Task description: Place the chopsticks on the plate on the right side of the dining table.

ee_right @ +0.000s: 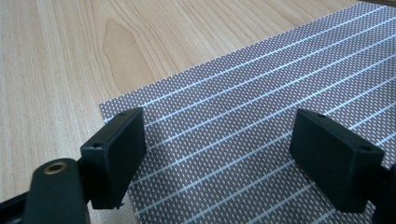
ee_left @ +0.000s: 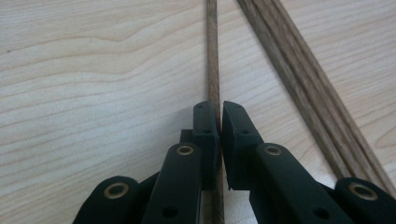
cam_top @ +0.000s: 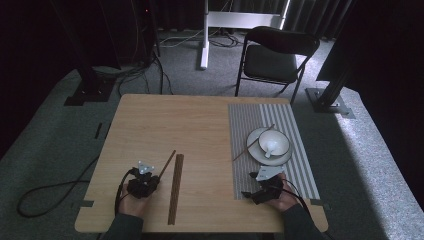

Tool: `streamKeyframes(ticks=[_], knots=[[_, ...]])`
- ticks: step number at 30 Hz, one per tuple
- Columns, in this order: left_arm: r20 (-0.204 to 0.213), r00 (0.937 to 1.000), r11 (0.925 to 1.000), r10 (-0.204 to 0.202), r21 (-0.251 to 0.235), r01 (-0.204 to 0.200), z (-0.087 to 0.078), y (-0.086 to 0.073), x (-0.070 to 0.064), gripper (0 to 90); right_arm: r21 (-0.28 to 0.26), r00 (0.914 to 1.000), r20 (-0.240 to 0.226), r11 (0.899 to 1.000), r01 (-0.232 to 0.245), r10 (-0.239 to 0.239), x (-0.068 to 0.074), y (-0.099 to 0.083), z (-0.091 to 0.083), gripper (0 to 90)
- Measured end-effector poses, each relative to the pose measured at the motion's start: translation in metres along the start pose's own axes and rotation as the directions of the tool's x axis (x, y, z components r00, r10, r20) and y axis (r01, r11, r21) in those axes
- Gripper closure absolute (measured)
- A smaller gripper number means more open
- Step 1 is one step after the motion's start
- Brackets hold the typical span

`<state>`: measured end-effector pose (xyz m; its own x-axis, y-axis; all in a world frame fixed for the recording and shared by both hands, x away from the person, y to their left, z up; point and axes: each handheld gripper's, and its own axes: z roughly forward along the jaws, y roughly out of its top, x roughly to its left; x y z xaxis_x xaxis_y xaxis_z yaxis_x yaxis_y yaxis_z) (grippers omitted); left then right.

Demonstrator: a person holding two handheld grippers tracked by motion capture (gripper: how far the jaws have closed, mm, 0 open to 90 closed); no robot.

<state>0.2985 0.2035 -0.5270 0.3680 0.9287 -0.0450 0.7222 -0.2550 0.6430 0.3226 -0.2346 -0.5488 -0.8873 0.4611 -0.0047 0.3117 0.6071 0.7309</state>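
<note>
My left gripper (ee_left: 220,121) is shut on a single wooden chopstick (ee_left: 213,65) that lies on the table and runs straight away from the jaws. In the high view this left gripper (cam_top: 155,178) sits at the near left, and the chopstick (cam_top: 168,161) slants up and to the right from it. Just to its right lies a bundle of long wooden sticks (ee_left: 299,79), also seen as a strip (cam_top: 175,190). My right gripper (ee_right: 224,140) stands open over the near left corner of a striped placemat (ee_right: 261,107), with nothing between its jaws. The right gripper (cam_top: 250,186) is at the near right.
On the placemat (cam_top: 295,125) stands a white plate (cam_top: 256,151) with a bowl (cam_top: 280,139) and a white spoon (cam_top: 270,148) in it. Another chopstick (cam_top: 245,148) leans across the plate's left rim. A black folding chair (cam_top: 277,55) stands beyond the table.
</note>
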Motion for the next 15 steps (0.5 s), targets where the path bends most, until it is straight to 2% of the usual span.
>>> streamKeyframes(ticks=[6,15], knots=[[-0.001,1.0000,0.9998,0.006,-0.020,-0.006,-0.003,0.007,0.001,85.2,0.000,1.0000,0.000,1.000,0.000,0.000,0.000,0.000,0.000,17.7],[0.004,0.9996,0.9984,0.026,-0.050,-0.026,-0.006,0.019,-0.005,85.2,0.000,1.0000,0.000,1.000,0.000,0.000,0.000,0.000,0.000,17.6]])
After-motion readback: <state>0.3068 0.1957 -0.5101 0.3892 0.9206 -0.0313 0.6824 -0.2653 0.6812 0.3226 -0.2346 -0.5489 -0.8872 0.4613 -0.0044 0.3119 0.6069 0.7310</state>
